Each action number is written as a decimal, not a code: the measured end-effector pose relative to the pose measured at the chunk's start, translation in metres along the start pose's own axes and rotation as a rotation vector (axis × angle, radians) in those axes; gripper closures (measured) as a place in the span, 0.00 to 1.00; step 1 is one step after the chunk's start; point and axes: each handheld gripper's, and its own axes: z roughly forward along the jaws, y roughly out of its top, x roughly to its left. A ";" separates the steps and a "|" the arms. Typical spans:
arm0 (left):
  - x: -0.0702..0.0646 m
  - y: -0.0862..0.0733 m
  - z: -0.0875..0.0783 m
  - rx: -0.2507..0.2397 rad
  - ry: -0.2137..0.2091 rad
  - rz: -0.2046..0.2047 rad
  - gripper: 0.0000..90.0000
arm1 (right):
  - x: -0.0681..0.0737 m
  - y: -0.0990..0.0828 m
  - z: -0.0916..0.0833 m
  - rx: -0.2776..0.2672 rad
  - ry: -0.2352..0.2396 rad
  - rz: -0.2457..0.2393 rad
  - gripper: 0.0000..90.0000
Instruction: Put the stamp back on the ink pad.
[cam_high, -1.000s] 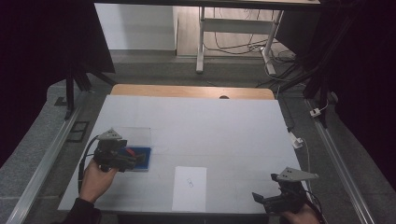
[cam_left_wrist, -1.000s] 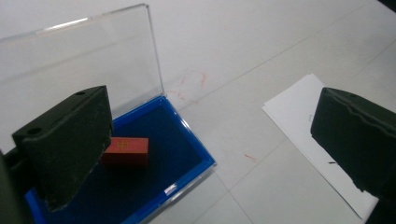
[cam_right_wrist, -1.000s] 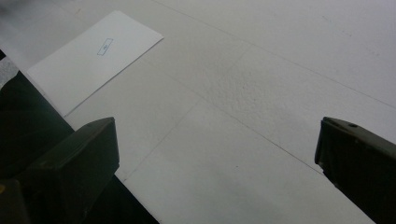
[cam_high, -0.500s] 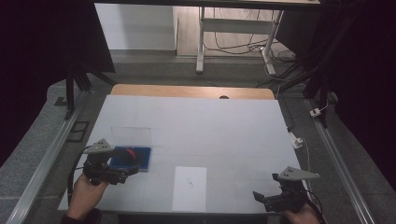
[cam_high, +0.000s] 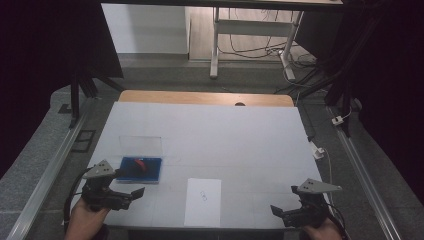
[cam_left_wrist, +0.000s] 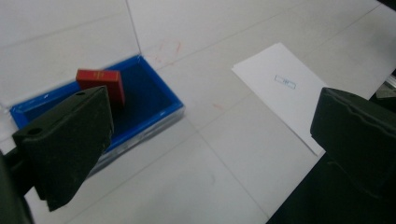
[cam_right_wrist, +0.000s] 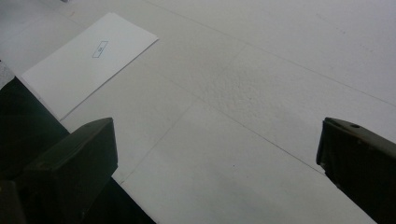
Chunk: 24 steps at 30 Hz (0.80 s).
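Note:
A blue open box (cam_high: 141, 169) with a clear lid (cam_high: 141, 144) raised behind it sits at the table's left front. A small red block (cam_high: 140, 164) leans inside it; in the left gripper view the red block (cam_left_wrist: 102, 84) rests against the blue box's (cam_left_wrist: 154, 112) far wall. My left gripper (cam_high: 131, 194) is open and empty, just in front of the box near the table's front edge. A white paper sheet (cam_high: 203, 201) with a small printed mark lies at the front centre. My right gripper (cam_high: 278, 212) is open and empty at the front right, over bare table.
The white table (cam_high: 235, 140) has a wooden strip along its far edge. A white cable plug (cam_high: 318, 150) lies at the right edge. Metal rails run along both sides, and a desk frame with cables stands beyond. The paper sheet (cam_right_wrist: 88, 60) lies far left in the right gripper view.
My left gripper has drawn back from the blue box toward the table's front edge and left. My right gripper has slid slightly back and right.

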 end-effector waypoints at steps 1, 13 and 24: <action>0.000 -0.002 -0.001 0.004 0.003 -0.002 0.00 | 0.000 0.000 0.000 0.000 0.000 0.000 0.00; 0.003 -0.028 -0.012 0.035 0.028 -0.063 0.00 | 0.001 0.000 0.000 0.004 -0.004 -0.001 0.00; -0.002 -0.034 -0.014 0.104 0.098 -0.057 0.00 | 0.001 0.000 0.000 0.011 -0.012 -0.004 0.00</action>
